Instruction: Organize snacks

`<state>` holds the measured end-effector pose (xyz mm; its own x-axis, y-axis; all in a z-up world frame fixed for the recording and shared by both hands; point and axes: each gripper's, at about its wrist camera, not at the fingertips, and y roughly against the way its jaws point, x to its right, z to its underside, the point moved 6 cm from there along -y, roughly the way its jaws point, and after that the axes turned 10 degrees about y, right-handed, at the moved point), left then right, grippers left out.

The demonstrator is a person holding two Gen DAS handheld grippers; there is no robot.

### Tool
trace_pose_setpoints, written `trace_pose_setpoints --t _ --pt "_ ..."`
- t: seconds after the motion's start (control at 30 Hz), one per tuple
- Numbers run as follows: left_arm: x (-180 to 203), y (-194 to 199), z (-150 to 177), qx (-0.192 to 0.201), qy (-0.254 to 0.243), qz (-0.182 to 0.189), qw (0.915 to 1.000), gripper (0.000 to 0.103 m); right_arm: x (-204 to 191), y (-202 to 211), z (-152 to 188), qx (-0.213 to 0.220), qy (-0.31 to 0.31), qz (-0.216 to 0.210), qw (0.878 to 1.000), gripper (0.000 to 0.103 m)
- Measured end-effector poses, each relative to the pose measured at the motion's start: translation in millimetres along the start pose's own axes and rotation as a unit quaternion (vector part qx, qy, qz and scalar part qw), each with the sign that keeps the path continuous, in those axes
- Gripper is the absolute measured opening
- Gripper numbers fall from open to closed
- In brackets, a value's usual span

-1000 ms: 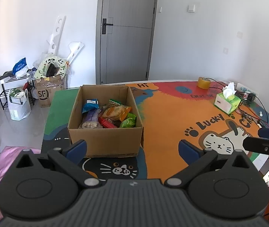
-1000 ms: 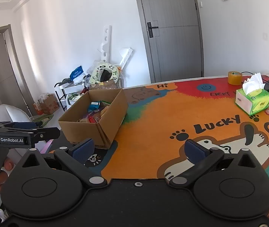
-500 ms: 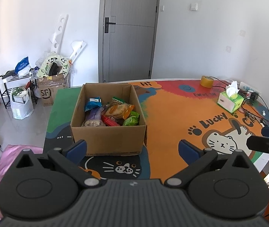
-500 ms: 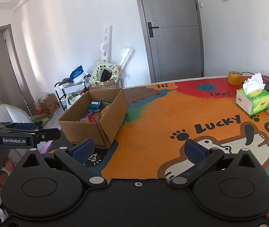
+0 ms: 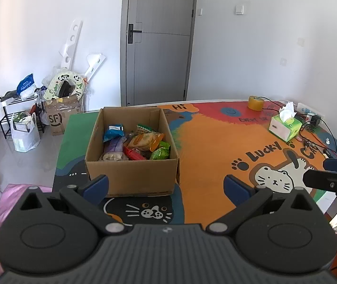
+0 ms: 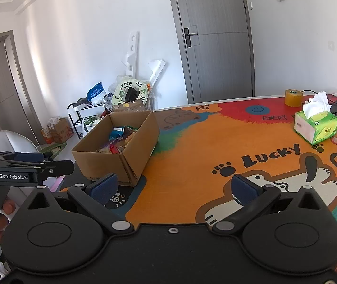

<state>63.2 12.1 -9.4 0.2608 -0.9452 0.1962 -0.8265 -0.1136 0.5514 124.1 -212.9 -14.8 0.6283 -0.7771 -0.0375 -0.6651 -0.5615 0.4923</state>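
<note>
An open cardboard box (image 5: 130, 175) stands on the left part of the colourful table mat (image 5: 211, 146). It holds several snack packets (image 5: 137, 145): blue, purple, red, orange and green. The box also shows in the right wrist view (image 6: 140, 139). My left gripper (image 5: 166, 185) is open and empty, held just in front of the box's near wall. My right gripper (image 6: 173, 185) is open and empty, over the mat to the right of the box.
A green tissue box (image 5: 284, 127), a roll of tape (image 5: 255, 103) and cables (image 5: 315, 132) lie at the table's far right. Bags, a shelf rack (image 5: 14, 116) and a carton (image 5: 61, 116) stand on the floor at left. A grey door (image 5: 159, 40) is behind.
My left gripper has risen and tilted a little, so the box sits lower and nearer in its view. The right gripper has hardly moved.
</note>
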Motion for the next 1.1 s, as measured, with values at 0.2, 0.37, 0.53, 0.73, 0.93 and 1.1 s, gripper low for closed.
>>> trace_pose_setpoints --t 0.2,0.37,0.53,0.73,0.93,1.1 --pt "0 0 -1 0.000 0.001 0.001 1.0000 0.102 5 -1 0 0.000 -0.001 0.003 1.000 0.103" --pt "1 1 -1 0.001 0.000 0.001 1.0000 0.102 6 0 0 0.001 -0.005 0.007 1.000 0.103" --pt "1 2 -2 0.001 0.002 0.003 1.0000 0.102 8 1 0 0.001 -0.007 0.009 1.000 0.103" --pt "3 5 -2 0.003 0.001 0.003 1.0000 0.102 10 2 0 0.003 -0.007 0.012 1.000 0.103" --pt "3 6 -1 0.003 -0.003 0.005 1.0000 0.102 11 4 -1 0.005 -0.011 0.019 1.000 0.103" --pt "2 5 -1 0.003 -0.002 0.003 1.0000 0.102 12 3 -1 0.005 -0.010 0.034 0.999 0.103"
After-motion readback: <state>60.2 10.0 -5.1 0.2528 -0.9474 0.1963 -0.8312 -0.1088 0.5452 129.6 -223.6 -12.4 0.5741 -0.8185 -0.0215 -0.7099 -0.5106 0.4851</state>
